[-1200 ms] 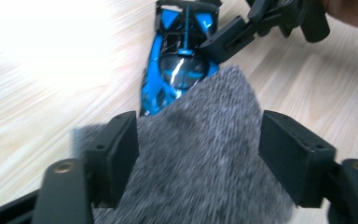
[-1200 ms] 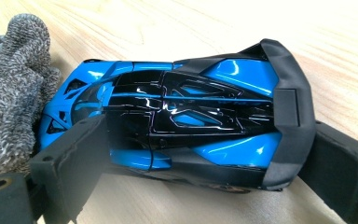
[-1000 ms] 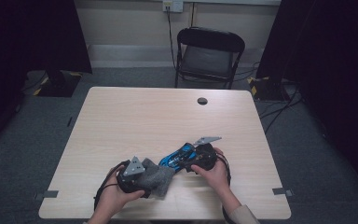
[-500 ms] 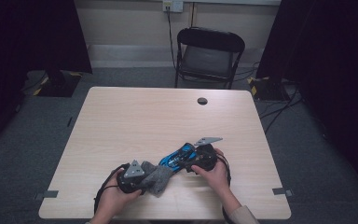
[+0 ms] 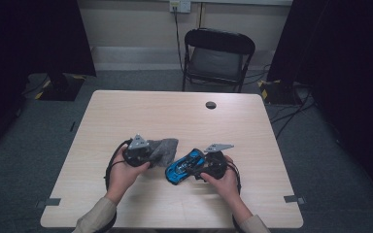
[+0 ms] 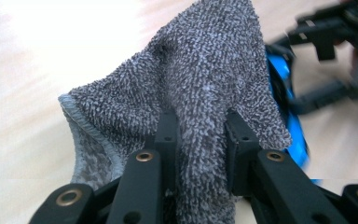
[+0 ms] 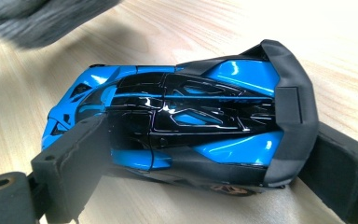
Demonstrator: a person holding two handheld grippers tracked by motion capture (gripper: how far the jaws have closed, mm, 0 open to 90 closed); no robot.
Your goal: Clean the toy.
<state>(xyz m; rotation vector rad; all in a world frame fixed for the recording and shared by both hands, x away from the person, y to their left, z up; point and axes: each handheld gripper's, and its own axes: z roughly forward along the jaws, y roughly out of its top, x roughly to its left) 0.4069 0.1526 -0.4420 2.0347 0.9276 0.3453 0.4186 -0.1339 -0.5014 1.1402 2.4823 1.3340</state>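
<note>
In the high view, low in the frame, the left gripper (image 5: pixel 148 151) clamps a grey terry cloth (image 5: pixel 164 148) on the wooden worktop (image 5: pixel 184 116). Just right of it, the right gripper (image 5: pixel 194 167) grips a blue toy car (image 5: pixel 184 166).

The left gripper view shows the cloth (image 6: pixel 200 93) pinched between the jaws, which have just been closing.

In the right gripper view, the car (image 7: pixel 177 121) fills mid-frame, held across its body.

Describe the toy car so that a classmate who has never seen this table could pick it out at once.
On the wooden table, near its front edge, the right gripper clamps the toy car. Unlike the fuzzy grey cloth beside it, it is glossy blue and black.
</note>
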